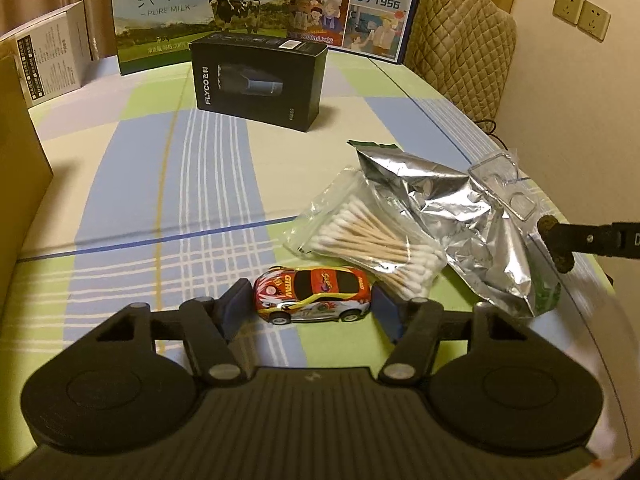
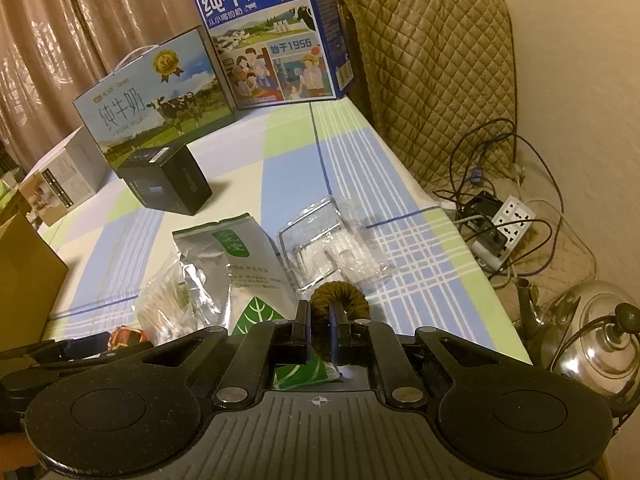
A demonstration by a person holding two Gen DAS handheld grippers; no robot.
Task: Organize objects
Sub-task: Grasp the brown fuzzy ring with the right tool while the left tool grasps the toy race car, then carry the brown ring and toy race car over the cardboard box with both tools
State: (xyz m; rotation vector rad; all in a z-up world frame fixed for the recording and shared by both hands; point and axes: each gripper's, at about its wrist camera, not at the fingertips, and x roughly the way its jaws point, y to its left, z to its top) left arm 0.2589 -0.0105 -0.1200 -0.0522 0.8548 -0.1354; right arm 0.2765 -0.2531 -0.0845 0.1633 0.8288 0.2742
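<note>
A red and yellow toy car (image 1: 313, 294) sits on the checked tablecloth (image 1: 160, 208) between the two fingers of my left gripper (image 1: 310, 312), which is open around it. Behind it lie a bag of cotton swabs (image 1: 372, 236), a silver foil pouch (image 1: 460, 216) and a clear plastic tray (image 1: 504, 176). My right gripper (image 2: 320, 320) is shut on a brown braided hair tie (image 2: 340, 300), held above the foil pouch (image 2: 236, 264) near the clear tray (image 2: 332, 240). The right gripper also shows at the right edge of the left wrist view (image 1: 560, 248).
A black FLYCO box (image 1: 260, 80) stands mid-table. Two milk cartons (image 1: 204, 8) (image 2: 272, 36) and a white box (image 1: 52, 60) line the back. A cardboard box (image 1: 20, 140) is at the left. A quilted chair (image 2: 436, 72), cables, a power strip (image 2: 512, 220) and a steel kettle (image 2: 592, 340) are right of the table.
</note>
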